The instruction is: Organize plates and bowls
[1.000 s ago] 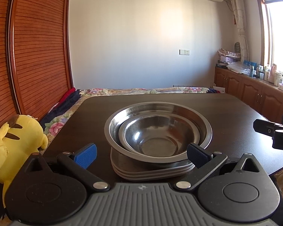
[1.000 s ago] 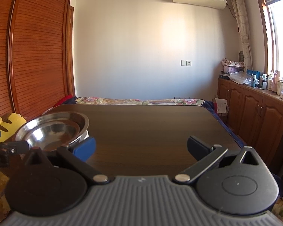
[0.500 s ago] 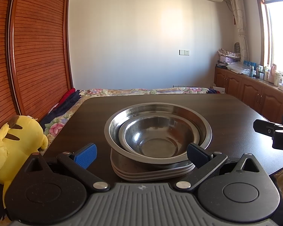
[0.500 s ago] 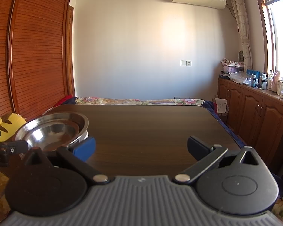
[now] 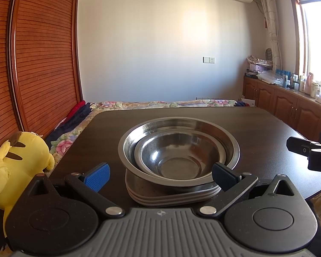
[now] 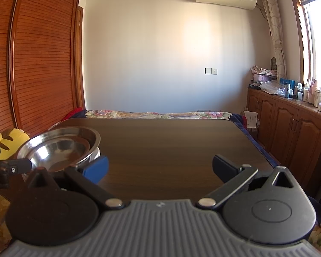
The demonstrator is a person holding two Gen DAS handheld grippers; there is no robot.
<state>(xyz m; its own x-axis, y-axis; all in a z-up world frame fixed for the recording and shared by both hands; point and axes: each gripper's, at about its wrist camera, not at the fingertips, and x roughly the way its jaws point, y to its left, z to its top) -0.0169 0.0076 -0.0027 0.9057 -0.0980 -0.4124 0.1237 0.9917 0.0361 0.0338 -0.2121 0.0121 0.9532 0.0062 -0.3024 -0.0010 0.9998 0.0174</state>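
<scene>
Beyond the left pad of the left gripper (image 5: 160, 174), a yellow plush toy (image 5: 15, 167) is seen off the edge of the dark table (image 5: 256, 124). The jaws of this gripper are spread wide and nothing is held. Just ahead of the gap between them a stack of plates (image 5: 173, 194) is set on the table, with a large shiny steel bowl (image 5: 224, 137) on top and a smaller steel bowl (image 5: 177, 156) nested inside it. The near side of the stack is framed by the two pads. The right gripper (image 6: 159, 168) is likewise held wide open and empty over bare tabletop, the bowls lying beyond its left pad.
</scene>
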